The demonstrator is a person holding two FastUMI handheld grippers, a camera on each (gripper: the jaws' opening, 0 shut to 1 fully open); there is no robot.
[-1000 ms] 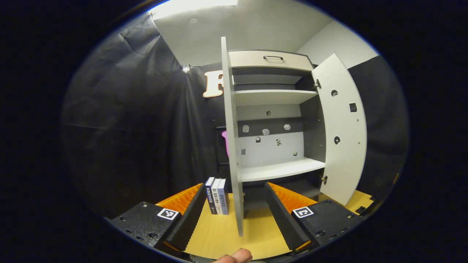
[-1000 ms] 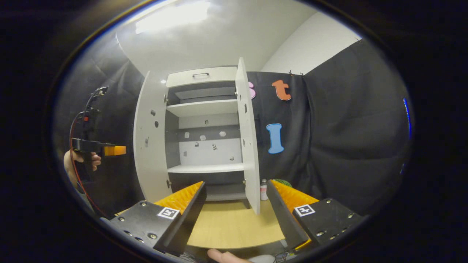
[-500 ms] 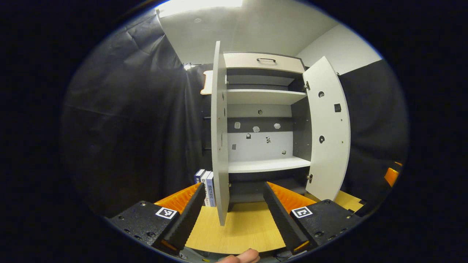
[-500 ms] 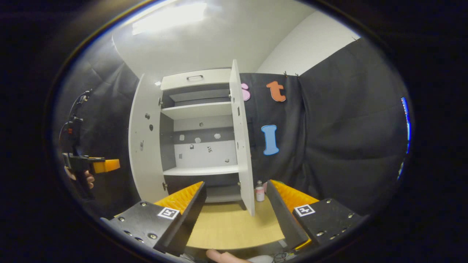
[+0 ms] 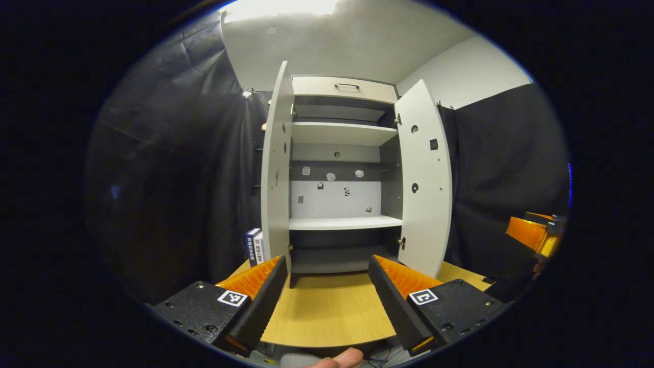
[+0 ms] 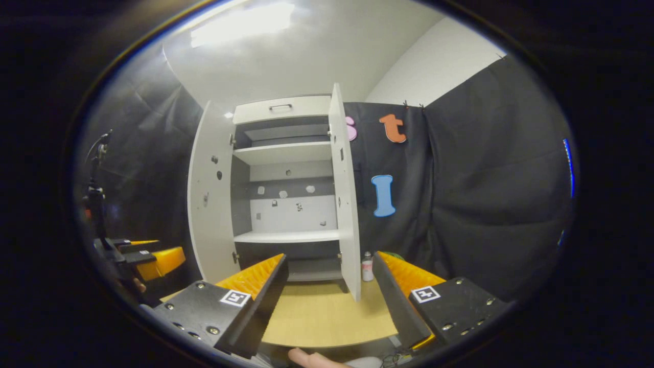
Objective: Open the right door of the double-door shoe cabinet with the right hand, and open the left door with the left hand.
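On the pale wooden tabletop (image 5: 327, 312), a flat-panelled white shoe cabinet (image 5: 340, 168), doors wide.

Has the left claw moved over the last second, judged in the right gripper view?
Yes. The left claw has dropped beside the open left door, from about mid-door height to near the door's bottom edge.

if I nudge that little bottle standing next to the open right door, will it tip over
Probably yes. The bottle looks small, slim and upright on the smooth wooden tabletop, so a high push would likely topple it. It may then roll, being round. Its weight can't be judged.
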